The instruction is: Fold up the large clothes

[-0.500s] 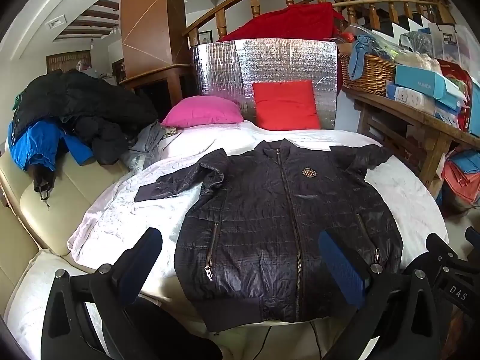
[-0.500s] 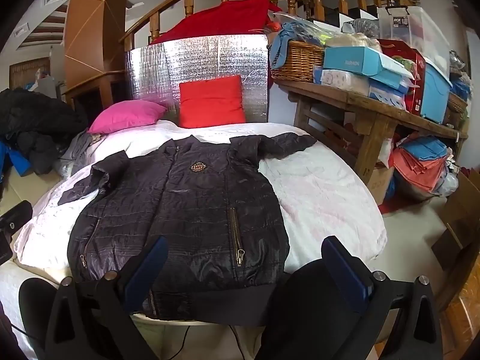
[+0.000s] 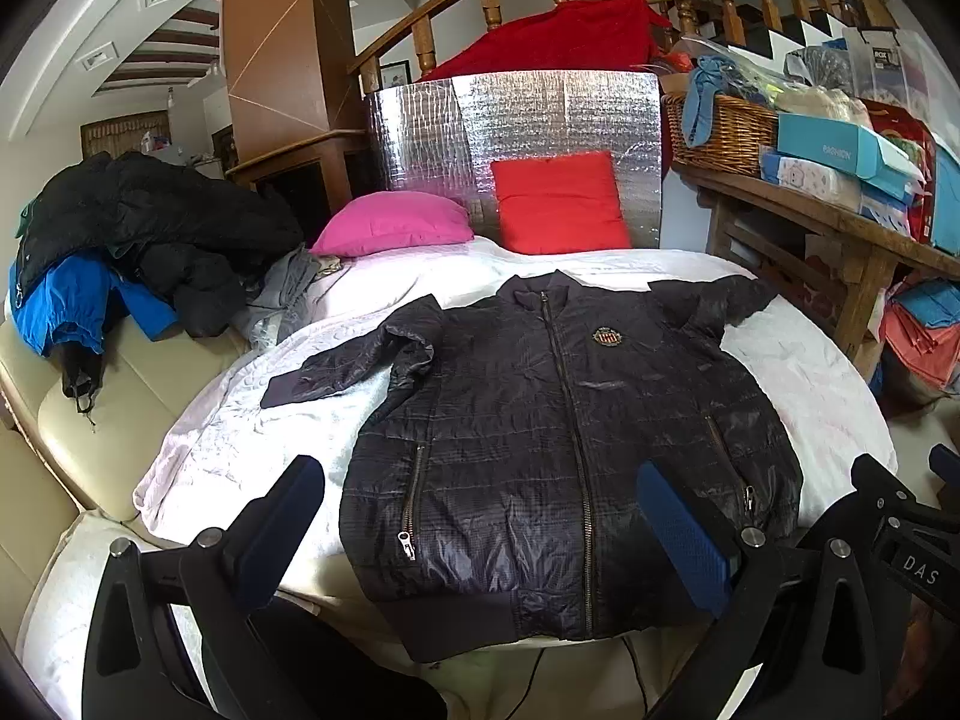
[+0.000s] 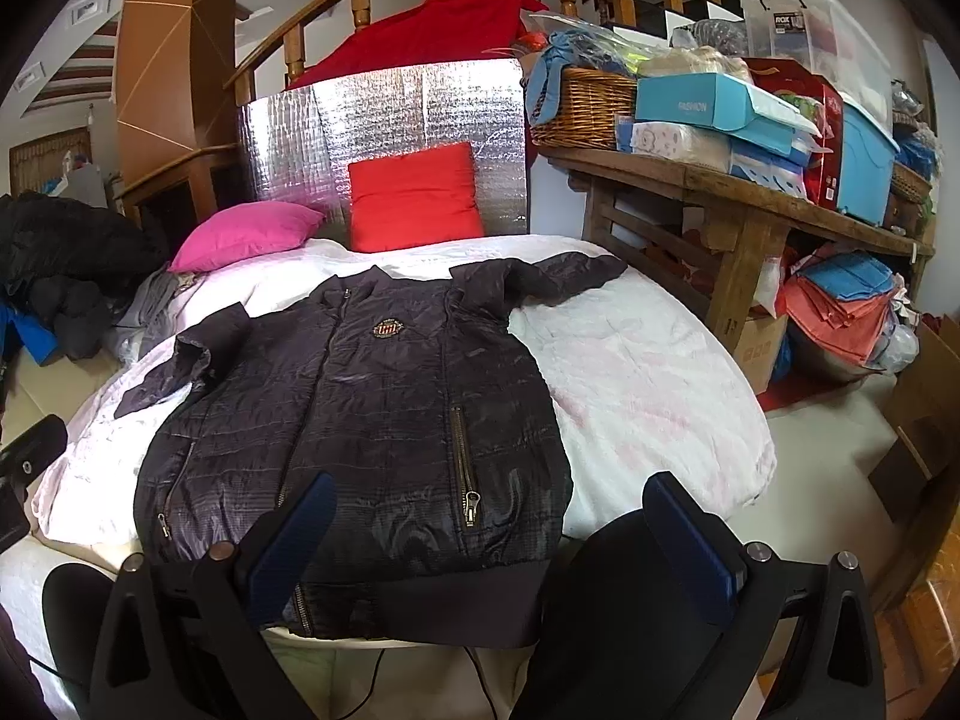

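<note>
Jacket (image 3: 570, 438) flat on white bedspread (image 3: 240, 438)

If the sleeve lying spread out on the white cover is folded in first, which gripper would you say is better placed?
Probably the left gripper: open, nearer that sleeve of the jacket.

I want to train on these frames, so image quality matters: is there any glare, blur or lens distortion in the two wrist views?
Left wrist view: strong fisheye bending, dark corners, the railing bowed; the silver foil panel glares; the dark jacket is sharp. Right wrist view: same curvature and vignette; the white bed cover looks washed out, and the foil glints; no motion blur visible.
</note>
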A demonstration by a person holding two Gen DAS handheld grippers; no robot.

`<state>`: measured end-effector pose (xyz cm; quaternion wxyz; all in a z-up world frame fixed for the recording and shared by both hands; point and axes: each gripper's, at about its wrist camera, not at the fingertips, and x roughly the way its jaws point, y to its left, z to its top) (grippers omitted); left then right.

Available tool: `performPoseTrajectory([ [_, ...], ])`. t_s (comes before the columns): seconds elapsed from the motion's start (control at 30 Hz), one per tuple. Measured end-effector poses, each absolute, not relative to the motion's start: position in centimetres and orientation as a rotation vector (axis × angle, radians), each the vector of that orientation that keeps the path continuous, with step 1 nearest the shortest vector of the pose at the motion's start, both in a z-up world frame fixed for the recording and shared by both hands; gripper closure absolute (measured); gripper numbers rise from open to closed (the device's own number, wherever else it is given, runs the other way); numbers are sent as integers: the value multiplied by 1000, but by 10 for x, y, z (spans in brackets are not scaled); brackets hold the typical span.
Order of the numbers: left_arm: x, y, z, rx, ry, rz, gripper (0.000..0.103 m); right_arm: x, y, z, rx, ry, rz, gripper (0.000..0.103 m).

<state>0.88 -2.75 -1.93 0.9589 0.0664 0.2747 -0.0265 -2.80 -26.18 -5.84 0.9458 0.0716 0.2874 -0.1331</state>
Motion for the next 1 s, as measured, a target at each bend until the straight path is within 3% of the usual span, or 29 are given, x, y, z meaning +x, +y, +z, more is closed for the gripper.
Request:
performPoseTrajectory([
  [1.0,20,-12,-23,111,549,-5,0,-17,-247,-61,112,611,-257,0],
])
